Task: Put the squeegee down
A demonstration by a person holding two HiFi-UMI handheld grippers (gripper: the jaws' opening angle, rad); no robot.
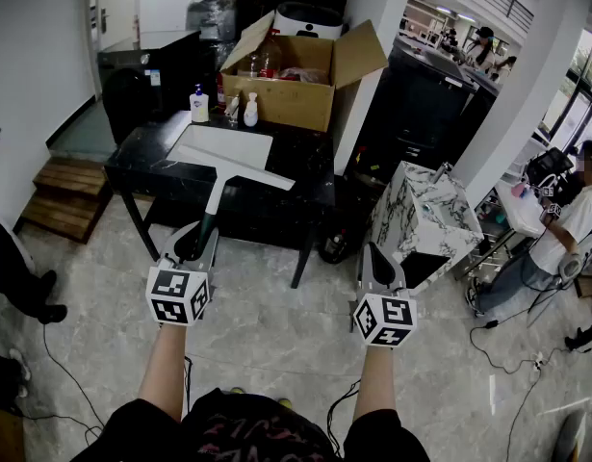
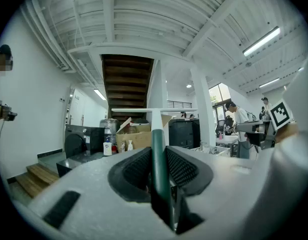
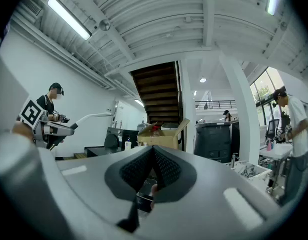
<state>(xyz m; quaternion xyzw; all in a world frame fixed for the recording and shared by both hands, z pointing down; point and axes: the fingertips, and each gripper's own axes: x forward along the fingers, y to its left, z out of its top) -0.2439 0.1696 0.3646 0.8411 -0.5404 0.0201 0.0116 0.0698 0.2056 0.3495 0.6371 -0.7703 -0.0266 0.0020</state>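
My left gripper [image 1: 193,243] is shut on the dark green handle of a squeegee [image 1: 220,189], which has a white neck and a long white blade. The blade [image 1: 228,166] hovers level over the black marble table [image 1: 141,157], above a white sheet [image 1: 223,145] lying on it. In the left gripper view the squeegee handle [image 2: 159,159] runs straight out between the jaws, with the blade [image 2: 154,109] across the top. My right gripper [image 1: 380,266] is held level to the right of the table, its jaws together with nothing between them; the right gripper [image 3: 152,158] looks the same in its own view.
An open cardboard box [image 1: 294,80] with bottles stands at the table's back, with a pump bottle [image 1: 198,104] and small bottles [image 1: 249,110] beside it. A marble-patterned unit [image 1: 421,215] sits to the right. Wooden steps [image 1: 64,195] lie left. People [image 1: 565,224] stand at the right.
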